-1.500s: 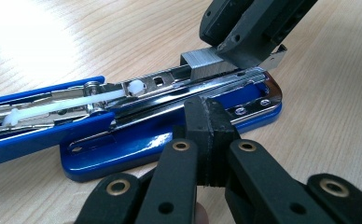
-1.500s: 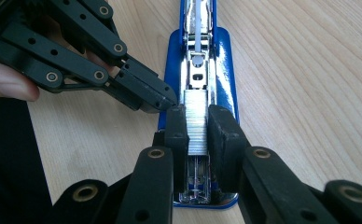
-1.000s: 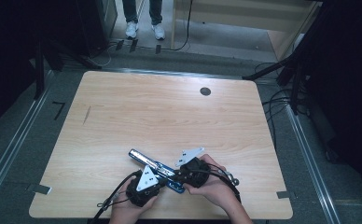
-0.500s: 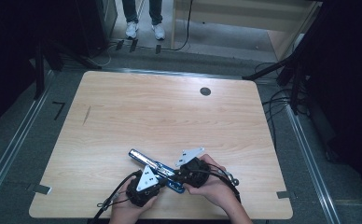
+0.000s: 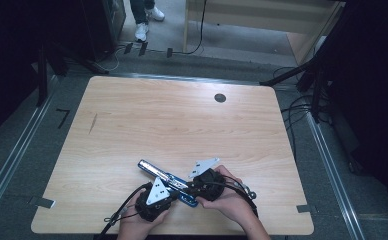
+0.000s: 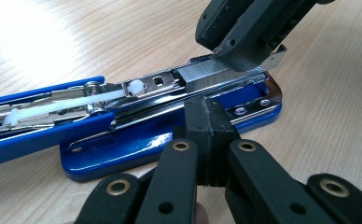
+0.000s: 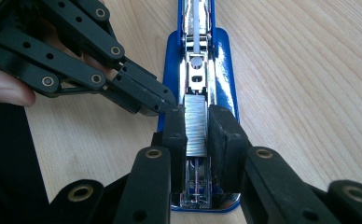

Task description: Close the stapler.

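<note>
A blue stapler (image 5: 164,176) lies flipped open near the table's front edge, its chrome magazine (image 7: 197,79) facing up. My right gripper (image 7: 197,130) is shut on a strip of staples (image 7: 196,123) that sits in the magazine's front end, one pad on each side. From the left gripper view, the strip (image 6: 212,77) rests in the channel under the right gripper (image 6: 244,46). My left gripper (image 6: 210,123) is shut with nothing between its jaws. Its tips rest against the side of the blue base (image 6: 137,149). In the high view both hands hold the grippers (image 5: 179,192) close together over the stapler.
The wooden table (image 5: 182,125) stretches bare beyond the stapler, with a black cable hole (image 5: 220,98) at the far right. Cables (image 5: 119,215) trail off the front edge. A person's shoes (image 5: 142,30) stand on the floor beyond the table.
</note>
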Motion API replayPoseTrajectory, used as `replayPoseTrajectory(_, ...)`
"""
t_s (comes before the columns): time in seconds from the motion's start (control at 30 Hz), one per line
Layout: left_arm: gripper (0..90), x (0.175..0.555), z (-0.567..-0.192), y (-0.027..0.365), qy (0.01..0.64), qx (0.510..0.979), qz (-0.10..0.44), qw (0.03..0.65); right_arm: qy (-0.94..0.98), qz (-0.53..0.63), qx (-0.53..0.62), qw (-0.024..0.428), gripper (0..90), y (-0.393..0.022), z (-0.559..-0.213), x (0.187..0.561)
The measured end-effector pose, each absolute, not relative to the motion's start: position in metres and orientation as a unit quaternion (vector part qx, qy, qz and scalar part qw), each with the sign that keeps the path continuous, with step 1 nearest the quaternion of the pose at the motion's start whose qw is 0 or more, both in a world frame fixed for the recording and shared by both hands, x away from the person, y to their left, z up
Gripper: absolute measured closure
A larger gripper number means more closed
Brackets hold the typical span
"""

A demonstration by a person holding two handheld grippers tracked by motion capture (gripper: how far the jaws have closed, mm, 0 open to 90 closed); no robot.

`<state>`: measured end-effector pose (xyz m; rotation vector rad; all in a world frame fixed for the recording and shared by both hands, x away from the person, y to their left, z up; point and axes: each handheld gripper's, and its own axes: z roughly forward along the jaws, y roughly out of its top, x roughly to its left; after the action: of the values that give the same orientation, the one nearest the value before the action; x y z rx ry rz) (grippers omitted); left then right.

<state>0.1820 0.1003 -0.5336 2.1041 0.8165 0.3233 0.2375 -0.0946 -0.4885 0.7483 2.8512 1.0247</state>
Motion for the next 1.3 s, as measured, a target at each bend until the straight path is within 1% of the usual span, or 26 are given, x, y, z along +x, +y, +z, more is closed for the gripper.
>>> replayPoseTrajectory(0.13,90.0,0.182,-0.534,0.100,0.325,0.839,0.129,0.417,0.913,0.329,0.241,0.008,76.9,-0.095,-0.488,0.238)
replayPoseTrajectory(0.67,90.0,0.183,-0.534,0.101,0.327,0.838,0.126,0.418,0.909,0.339,0.244,0.003,77.7,-0.092,-0.492,0.236)
replayPoseTrajectory(0.73,90.0,0.182,-0.534,0.101,0.328,0.838,0.126,0.418,0.909,0.338,0.245,0.003,76.6,-0.092,-0.492,0.235)
replayPoseTrajectory(0.87,90.0,0.183,-0.533,0.102,0.328,0.838,0.128,0.417,0.910,0.339,0.240,0.011,73.1,-0.092,-0.492,0.231)
replayPoseTrajectory(1.07,90.0,0.183,-0.533,0.104,0.333,0.836,0.127,0.418,0.911,0.343,0.228,0.030,74.0,-0.092,-0.494,0.228)
replayPoseTrajectory(1.1,90.0,0.183,-0.533,0.104,0.334,0.835,0.126,0.418,0.912,0.345,0.219,0.040,74.0,-0.091,-0.495,0.227)
replayPoseTrajectory(1.2,90.0,0.184,-0.533,0.104,0.333,0.836,0.126,0.419,0.912,0.346,0.213,0.050,74.0,-0.090,-0.496,0.225)
replayPoseTrajectory(1.23,90.0,0.184,-0.533,0.104,0.334,0.835,0.126,0.418,0.912,0.346,0.211,0.054,74.1,-0.089,-0.496,0.224)
replayPoseTrajectory(1.3,90.0,0.184,-0.534,0.105,0.334,0.835,0.126,0.419,0.914,0.344,0.206,0.069,79.2,-0.088,-0.496,0.223)
